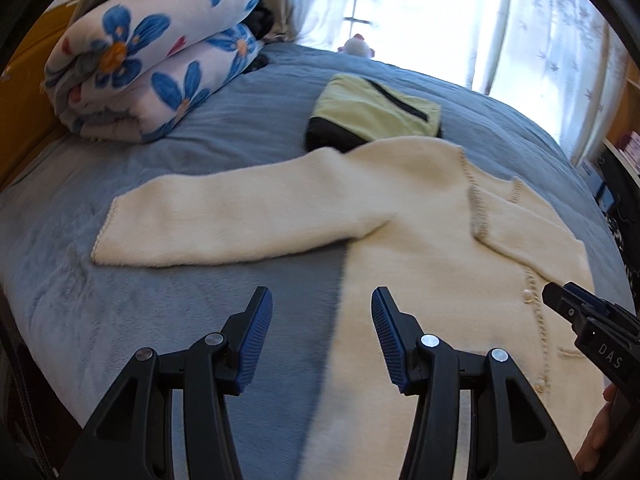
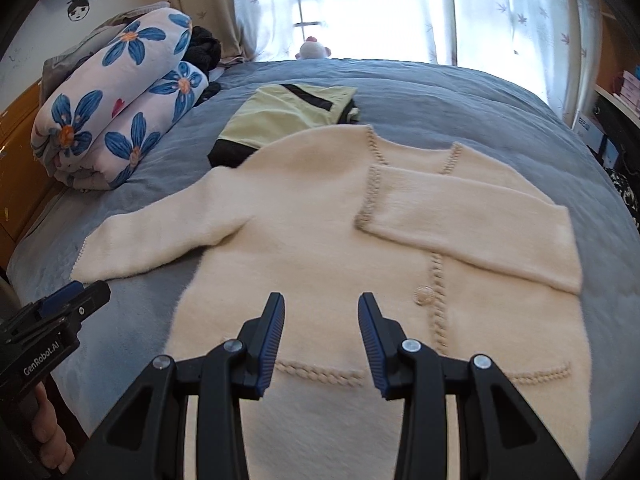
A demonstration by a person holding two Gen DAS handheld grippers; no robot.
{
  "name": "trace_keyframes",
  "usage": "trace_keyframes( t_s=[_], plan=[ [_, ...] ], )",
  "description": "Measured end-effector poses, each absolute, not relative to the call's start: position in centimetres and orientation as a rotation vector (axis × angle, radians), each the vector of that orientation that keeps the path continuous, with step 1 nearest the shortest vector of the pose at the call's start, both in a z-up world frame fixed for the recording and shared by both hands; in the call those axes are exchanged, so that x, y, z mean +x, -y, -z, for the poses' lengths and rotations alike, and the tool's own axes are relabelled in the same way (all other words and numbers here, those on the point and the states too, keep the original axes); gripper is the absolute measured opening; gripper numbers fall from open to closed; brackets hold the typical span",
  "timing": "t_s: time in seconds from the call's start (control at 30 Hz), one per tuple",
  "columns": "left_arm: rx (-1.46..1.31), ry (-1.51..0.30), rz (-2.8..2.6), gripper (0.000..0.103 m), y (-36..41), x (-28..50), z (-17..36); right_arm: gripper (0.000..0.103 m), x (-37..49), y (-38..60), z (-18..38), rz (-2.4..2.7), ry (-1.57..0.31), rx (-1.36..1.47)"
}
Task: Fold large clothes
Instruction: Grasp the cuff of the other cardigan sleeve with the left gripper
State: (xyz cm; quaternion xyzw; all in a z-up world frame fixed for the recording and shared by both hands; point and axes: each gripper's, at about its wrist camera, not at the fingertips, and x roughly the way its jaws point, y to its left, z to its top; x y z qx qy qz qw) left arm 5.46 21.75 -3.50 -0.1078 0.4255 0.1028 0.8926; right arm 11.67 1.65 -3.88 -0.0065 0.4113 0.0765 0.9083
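A cream knit cardigan (image 2: 320, 240) lies flat, front up, on the blue bed (image 2: 460, 92). Its right sleeve (image 2: 472, 220) is folded across the chest; its left sleeve (image 1: 224, 220) stretches out to the left. My left gripper (image 1: 322, 312) is open and empty above the cardigan's left side edge. My right gripper (image 2: 321, 316) is open and empty above the lower front, near a button (image 2: 424, 294). The right gripper also shows in the left wrist view (image 1: 560, 296), and the left gripper in the right wrist view (image 2: 80, 292).
A folded yellow-green and black garment (image 2: 288, 116) lies beyond the cardigan's collar. A rolled floral blanket (image 2: 116, 116) sits at the back left by an orange headboard (image 2: 16, 128). A small plush toy (image 2: 314, 49) sits by the curtained window. Shelves stand at the right.
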Motion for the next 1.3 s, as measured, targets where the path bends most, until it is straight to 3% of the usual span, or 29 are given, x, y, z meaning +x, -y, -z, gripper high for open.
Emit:
trace_keyframes(
  t_s=[0.7, 1.3],
  plan=[
    [-0.591, -0.962, -0.335, 0.05, -39.1, 7.6, 14.1, 0.038, 20.2, -14.3, 10.9, -0.277, -0.921, -0.075],
    [-0.659, -0.907, -0.341, 0.05, -43.2, 11.8, 16.6, 0.038, 21.7, -16.9, 13.2, -0.287, -0.954, -0.129]
  ],
)
